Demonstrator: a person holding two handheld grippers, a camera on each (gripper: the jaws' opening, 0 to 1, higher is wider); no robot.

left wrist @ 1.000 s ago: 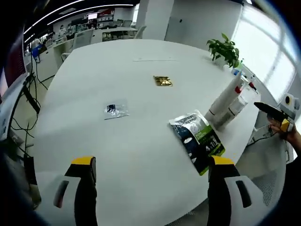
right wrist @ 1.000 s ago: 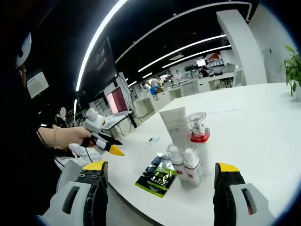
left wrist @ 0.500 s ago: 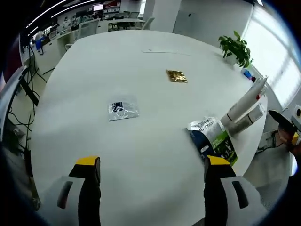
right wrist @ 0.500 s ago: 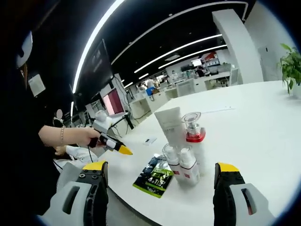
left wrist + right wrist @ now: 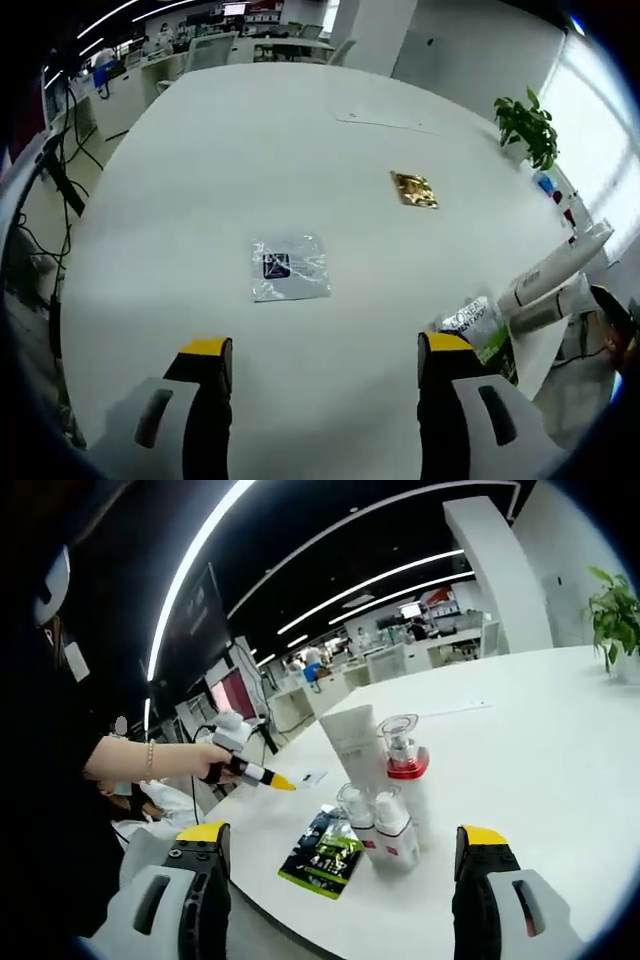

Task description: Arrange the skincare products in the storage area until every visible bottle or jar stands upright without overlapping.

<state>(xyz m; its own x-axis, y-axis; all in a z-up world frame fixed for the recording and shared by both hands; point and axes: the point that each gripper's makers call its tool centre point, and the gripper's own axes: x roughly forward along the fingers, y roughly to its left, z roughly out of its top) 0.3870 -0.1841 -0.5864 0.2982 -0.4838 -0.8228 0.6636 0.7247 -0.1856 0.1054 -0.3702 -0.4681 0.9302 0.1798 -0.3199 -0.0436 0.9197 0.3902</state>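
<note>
In the right gripper view, the right gripper (image 5: pixel 335 885) has its jaws wide apart with nothing between them. Just past them, on the white table (image 5: pixel 520 750), a dark and green pouch (image 5: pixel 321 852) lies flat at the near edge. Touching its far side stands a cluster of skincare products: two small white bottles (image 5: pixel 378 825) side by side, behind them a white tube (image 5: pixel 350 745) standing on its cap, and beside that a bottle with a red collar (image 5: pixel 405 765) and a clear cap. All four stand upright, packed together. To the left of the cluster, a person's hand (image 5: pixel 190 760) holds the left gripper (image 5: pixel 255 773) out over the table edge; its yellow tips look close together here. A potted plant (image 5: pixel 612 605) sits far off to the right.

The left gripper view looks across the table instead. The left gripper (image 5: pixel 318 385) shows jaws apart and empty. Beyond them lies a clear sachet (image 5: pixel 288 268), further on a gold sachet (image 5: pixel 414 189), and the plant at the far rim. The pouch and two of the white containers sit at the right edge of this view, leaning with the lens.

Compared with a second ago, the left gripper has reached further over the table towards the cluster, and the pouch has slid towards the edge of its view.
</note>
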